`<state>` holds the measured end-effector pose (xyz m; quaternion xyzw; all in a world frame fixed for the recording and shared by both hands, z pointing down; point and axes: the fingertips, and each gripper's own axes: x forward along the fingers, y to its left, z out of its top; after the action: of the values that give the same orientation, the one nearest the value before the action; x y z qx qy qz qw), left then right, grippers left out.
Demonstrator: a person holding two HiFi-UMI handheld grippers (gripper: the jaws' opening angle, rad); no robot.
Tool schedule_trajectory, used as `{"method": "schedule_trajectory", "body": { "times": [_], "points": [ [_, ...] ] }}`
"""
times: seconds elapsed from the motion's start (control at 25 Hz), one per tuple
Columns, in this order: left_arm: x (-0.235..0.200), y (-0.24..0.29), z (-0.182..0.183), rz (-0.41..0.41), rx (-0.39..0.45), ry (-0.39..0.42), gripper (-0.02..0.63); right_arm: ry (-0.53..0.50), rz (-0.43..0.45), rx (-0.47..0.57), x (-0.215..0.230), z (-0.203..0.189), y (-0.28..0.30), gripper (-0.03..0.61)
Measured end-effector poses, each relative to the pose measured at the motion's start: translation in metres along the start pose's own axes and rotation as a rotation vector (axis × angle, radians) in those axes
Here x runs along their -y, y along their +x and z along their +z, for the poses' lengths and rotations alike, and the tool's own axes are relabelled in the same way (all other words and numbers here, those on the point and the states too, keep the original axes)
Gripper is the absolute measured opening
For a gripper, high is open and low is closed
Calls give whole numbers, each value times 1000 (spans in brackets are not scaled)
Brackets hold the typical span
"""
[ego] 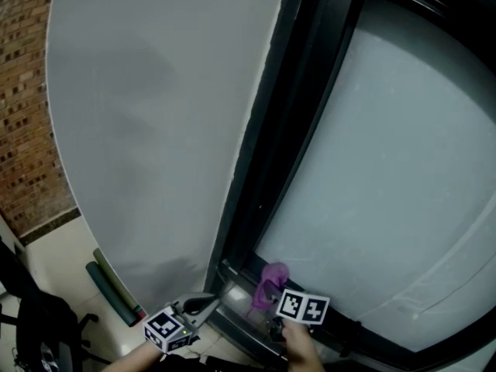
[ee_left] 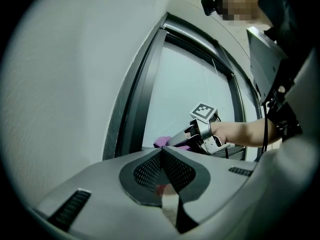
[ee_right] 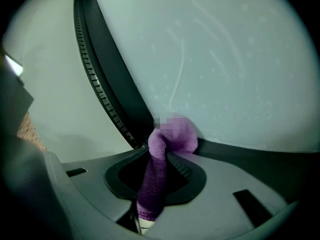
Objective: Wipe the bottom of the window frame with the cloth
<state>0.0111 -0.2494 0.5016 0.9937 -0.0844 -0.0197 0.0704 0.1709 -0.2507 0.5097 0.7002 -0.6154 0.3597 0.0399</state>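
Note:
A purple cloth (ego: 271,279) is bunched against the lower left corner of the window, where the glass meets the dark bottom frame (ego: 372,333). My right gripper (ego: 269,294) is shut on the cloth (ee_right: 159,156), which hangs down between its jaws and presses on the frame (ee_right: 250,156). To its left, in front of the white wall, my left gripper (ego: 206,306) has its jaws together with nothing in them. From the left gripper view, the right gripper (ee_left: 182,140) and a bit of cloth (ee_left: 161,143) show beyond the shut jaw tips.
The dark upright frame (ego: 271,130) with its ribbed seal (ee_right: 97,89) rises from the corner. A white wall (ego: 155,130) lies left, then brick (ego: 23,91). A dark green roll (ego: 112,289) and black gear (ego: 35,324) sit on the floor at lower left.

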Motion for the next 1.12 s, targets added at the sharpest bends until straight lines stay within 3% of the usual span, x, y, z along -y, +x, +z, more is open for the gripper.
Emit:
{"method": "schedule_trajectory", "body": {
  "times": [0.16, 0.4, 1.12],
  "points": [
    [-3, -3, 0, 15, 10, -10, 5, 1, 14, -19, -5, 2, 7, 84],
    [-2, -21, -13, 57, 9, -17, 5, 95, 107, -43, -11, -7, 18, 84],
    [-17, -67, -23, 189, -27, -52, 5, 10, 146, -60, -40, -3, 42, 84]
  ]
}}
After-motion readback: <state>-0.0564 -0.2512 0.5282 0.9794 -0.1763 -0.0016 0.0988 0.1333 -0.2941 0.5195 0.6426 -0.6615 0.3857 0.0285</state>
